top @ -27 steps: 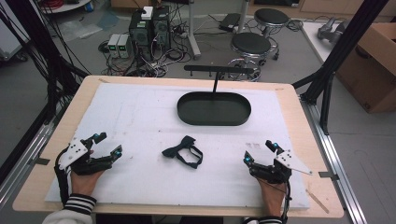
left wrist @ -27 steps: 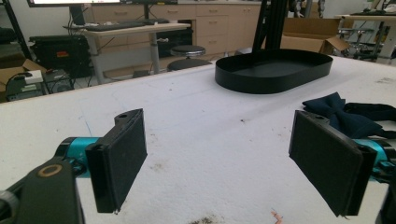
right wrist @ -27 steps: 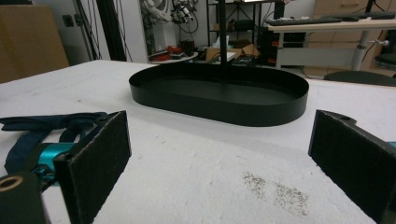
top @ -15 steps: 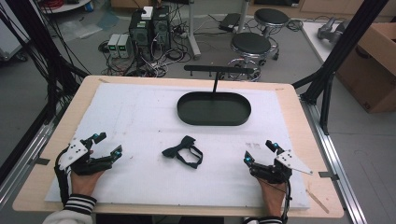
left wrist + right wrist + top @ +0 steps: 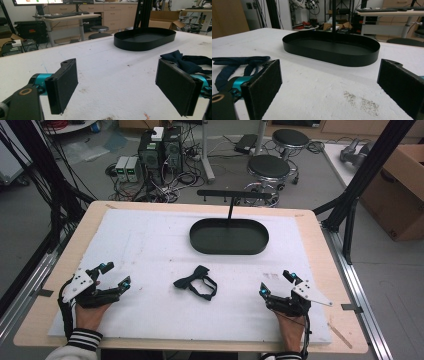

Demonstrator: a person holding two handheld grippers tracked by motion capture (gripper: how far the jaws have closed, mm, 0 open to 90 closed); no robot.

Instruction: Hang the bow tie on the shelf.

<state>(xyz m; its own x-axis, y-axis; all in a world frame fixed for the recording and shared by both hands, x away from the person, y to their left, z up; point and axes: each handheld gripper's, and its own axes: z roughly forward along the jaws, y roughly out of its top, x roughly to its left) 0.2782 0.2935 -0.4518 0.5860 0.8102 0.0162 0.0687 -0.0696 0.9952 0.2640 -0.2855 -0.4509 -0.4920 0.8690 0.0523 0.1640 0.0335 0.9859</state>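
Wide-apart tongs [image 5: 329, 87] before black tray [image 5: 332, 56]

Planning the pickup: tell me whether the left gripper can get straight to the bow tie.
Probably yes: the left gripper is open, and bare white mat lies between it and the bow tie.

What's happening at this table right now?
A person sits at the table with a gripper in each hand. The left gripper and the right gripper both rest on the white mat near the front edge, jaws open and empty. Between them lies a dark bow tie with its strap, untouched. Farther back stands an empty black oval tray with an upright T-shaped stand rising from it. Nothing has been picked up yet.
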